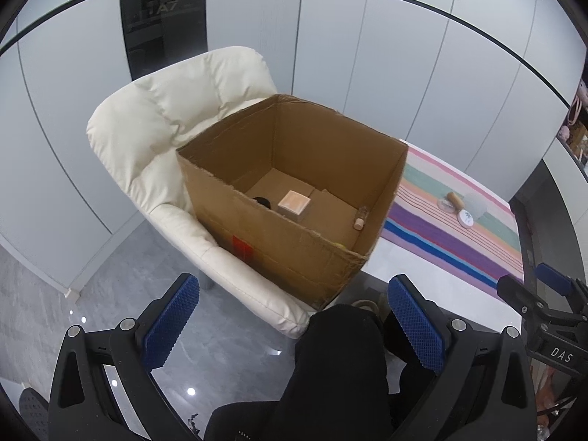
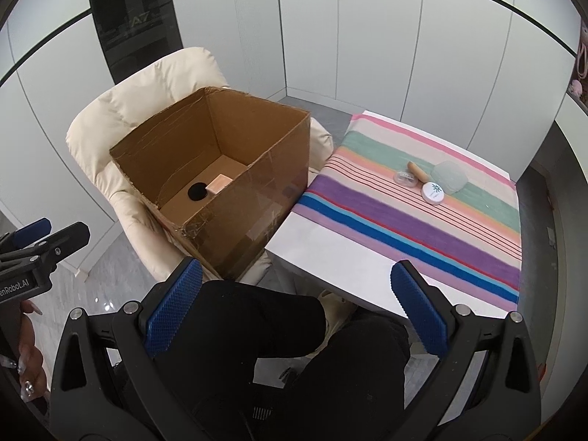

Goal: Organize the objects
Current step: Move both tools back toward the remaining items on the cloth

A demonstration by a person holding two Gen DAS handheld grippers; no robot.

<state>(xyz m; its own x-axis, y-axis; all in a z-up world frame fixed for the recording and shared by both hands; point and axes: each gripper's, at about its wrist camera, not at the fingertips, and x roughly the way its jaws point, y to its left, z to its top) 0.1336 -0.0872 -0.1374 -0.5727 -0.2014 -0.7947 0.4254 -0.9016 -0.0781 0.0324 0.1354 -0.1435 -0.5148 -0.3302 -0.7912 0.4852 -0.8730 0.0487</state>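
Status: partly complete, judged from the layout.

Already stowed in the cardboard box (image 1: 294,183) on the cream armchair (image 1: 154,117):
- 1 small pale cube box (image 1: 293,204) on the floor of the carton.
- 1 round black item (image 2: 197,191) just beside the cube.
- 1 small corked vial (image 1: 359,219), near the right-hand wall, apart from the other 2.

Left on the striped cloth (image 2: 422,213) covering the desk (image 2: 330,257):
- 1 round white tin (image 2: 433,193) with a green emblem.
- 1 clear round lid or dish (image 2: 404,177).
- 1 wooden cylinder (image 2: 416,169), touching or just behind the clear dish; exact contact cannot be told.
- 1 frosted translucent container (image 2: 449,176), just beside the tin.
All 4 clustered at the far side of the cloth, well apart from both tools.

Left tool (image 1: 290,327): fingers spread apart, nothing between the blue pads (image 1: 172,319). Aimed toward the carton.

Right tool (image 2: 297,308): fingers spread apart, empty. Held low over the person's lap, short of the desk edge.

Remaining, as estimated: 4 transfers into the carton.
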